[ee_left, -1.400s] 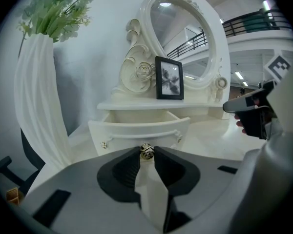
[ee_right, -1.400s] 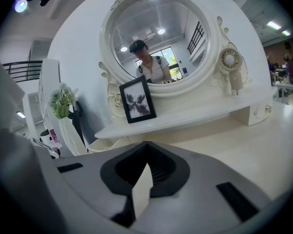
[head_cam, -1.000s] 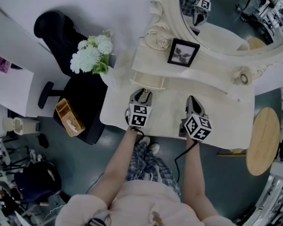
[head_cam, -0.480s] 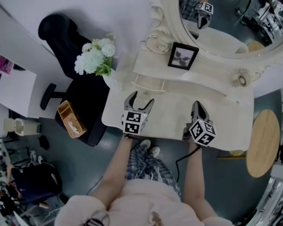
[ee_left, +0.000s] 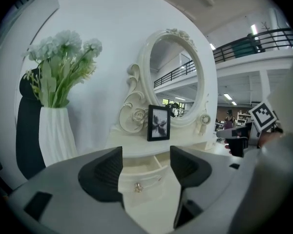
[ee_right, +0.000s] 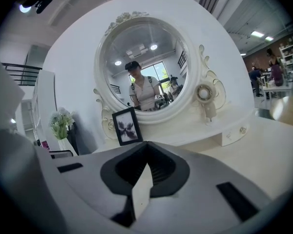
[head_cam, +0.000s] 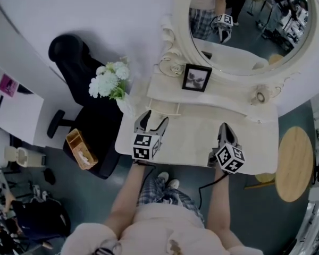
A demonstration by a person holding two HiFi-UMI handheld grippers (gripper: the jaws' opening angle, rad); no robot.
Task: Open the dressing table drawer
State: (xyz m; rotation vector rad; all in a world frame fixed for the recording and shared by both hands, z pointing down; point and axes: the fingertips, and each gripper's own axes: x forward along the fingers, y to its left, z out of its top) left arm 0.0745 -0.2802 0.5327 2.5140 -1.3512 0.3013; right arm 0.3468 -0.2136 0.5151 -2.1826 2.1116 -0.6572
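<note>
The small left drawer (head_cam: 162, 108) of the white dressing table (head_cam: 202, 139) stands pulled out under the shelf. In the left gripper view its front with a metal knob (ee_left: 137, 187) shows between my jaws, some way ahead. My left gripper (head_cam: 153, 119) hangs above the tabletop just short of the drawer. Its jaws stand wide and are closing a little, with nothing between them (ee_left: 145, 161). My right gripper (head_cam: 224, 128) is shut and empty over the right half of the tabletop (ee_right: 147, 146).
A framed photo (head_cam: 196, 79) and an oval mirror (head_cam: 244, 20) stand on the shelf. A white vase of flowers (head_cam: 110, 81) is at the table's left corner. A black chair (head_cam: 90, 126) holds a wooden box (head_cam: 78, 141). A round stool (head_cam: 293, 163) stands right.
My left gripper has let go at the drawer front, opened wide, and drawn back and upward. The right gripper has also risen and drawn back, still shut.
</note>
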